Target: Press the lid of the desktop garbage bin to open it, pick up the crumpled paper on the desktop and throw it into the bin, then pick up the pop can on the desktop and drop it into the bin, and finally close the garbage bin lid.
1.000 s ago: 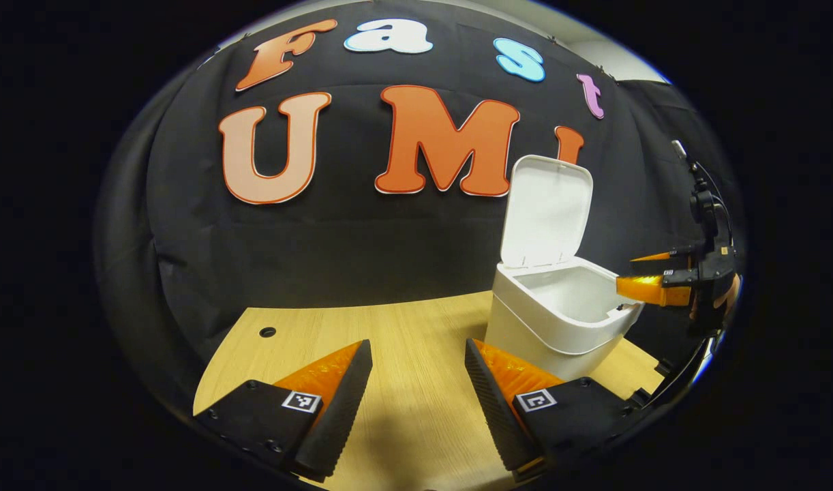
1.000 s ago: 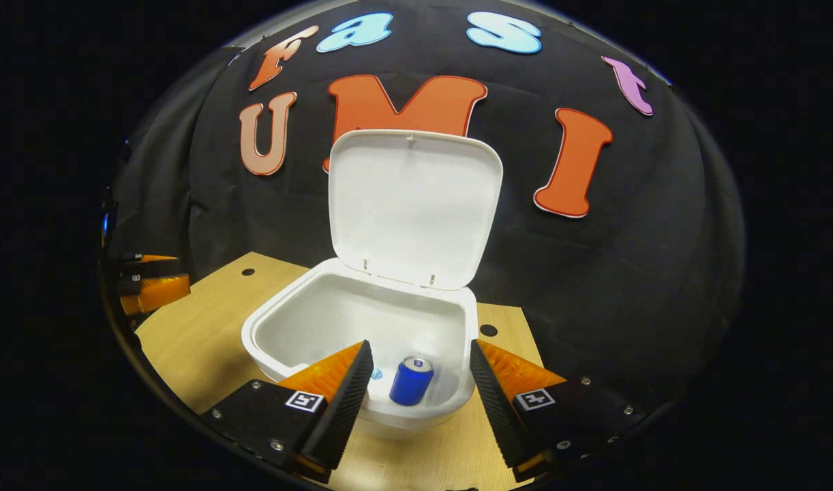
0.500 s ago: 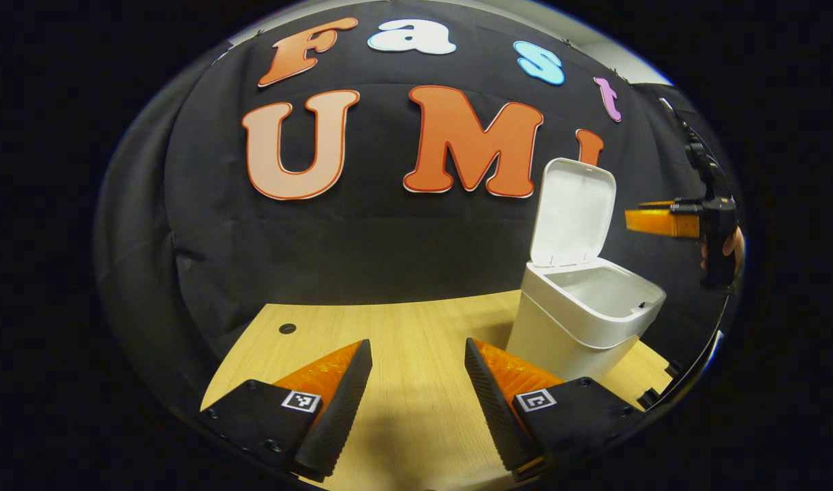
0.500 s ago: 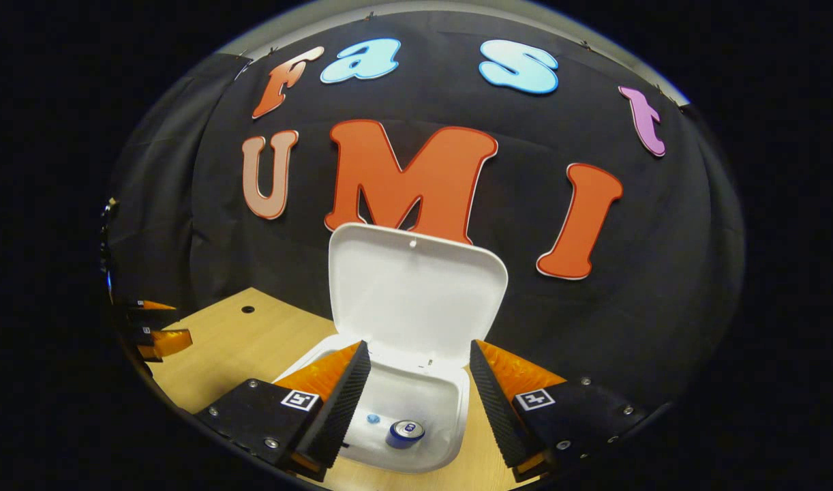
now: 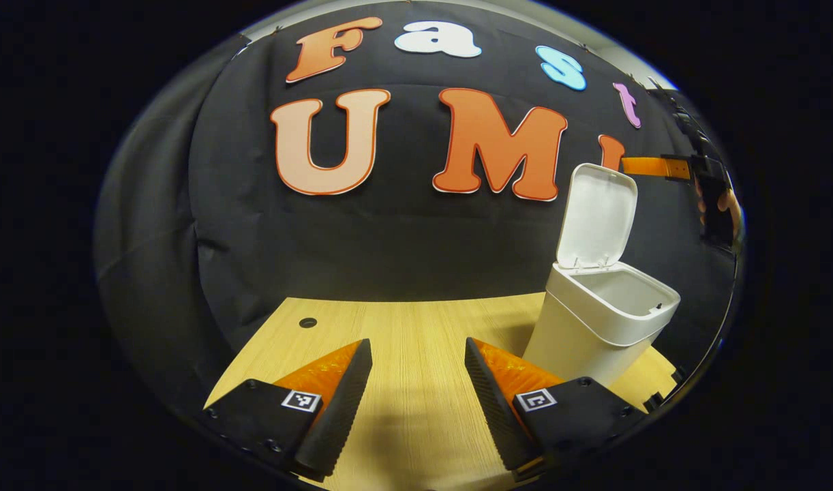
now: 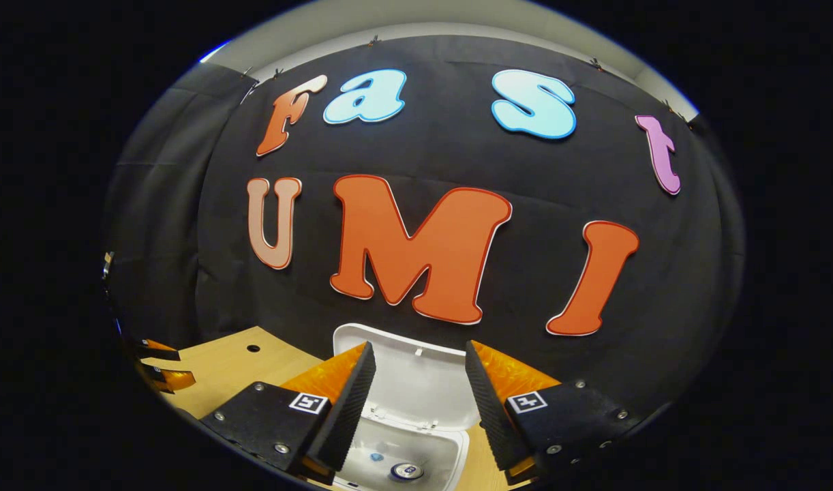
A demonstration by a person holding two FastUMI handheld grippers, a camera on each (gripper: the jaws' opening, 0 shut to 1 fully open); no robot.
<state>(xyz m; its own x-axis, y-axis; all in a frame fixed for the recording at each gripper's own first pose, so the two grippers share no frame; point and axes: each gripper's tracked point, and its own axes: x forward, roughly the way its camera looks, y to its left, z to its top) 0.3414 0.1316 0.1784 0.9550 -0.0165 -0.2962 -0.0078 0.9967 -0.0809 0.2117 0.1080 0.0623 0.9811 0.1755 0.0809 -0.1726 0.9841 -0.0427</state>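
Note:
The white bin (image 5: 604, 327) stands on the wooden table at the right of the left gripper view, its lid (image 5: 597, 215) raised upright. My right gripper (image 5: 652, 166) hovers beside the lid's top edge, with a hand behind it. In the right gripper view my right gripper (image 6: 416, 402) is open high over the bin (image 6: 450, 453) and the lid (image 6: 416, 378) shows between its fingers. A blue pop can (image 6: 406, 470) lies on the bin's floor. My left gripper (image 5: 416, 402) is open and holds nothing, low over the table left of the bin.
The wooden table (image 5: 416, 327) stretches from the bin to a small round hole (image 5: 308, 322) near its far left corner. The black cloth wall hangs close behind the bin. My left gripper (image 6: 161, 372) shows small at the left edge of the right gripper view.
My right gripper has risen from the bin's mouth to the height of the lid's top edge. The bin has slid rightward in the left gripper view. Both grippers stayed open.

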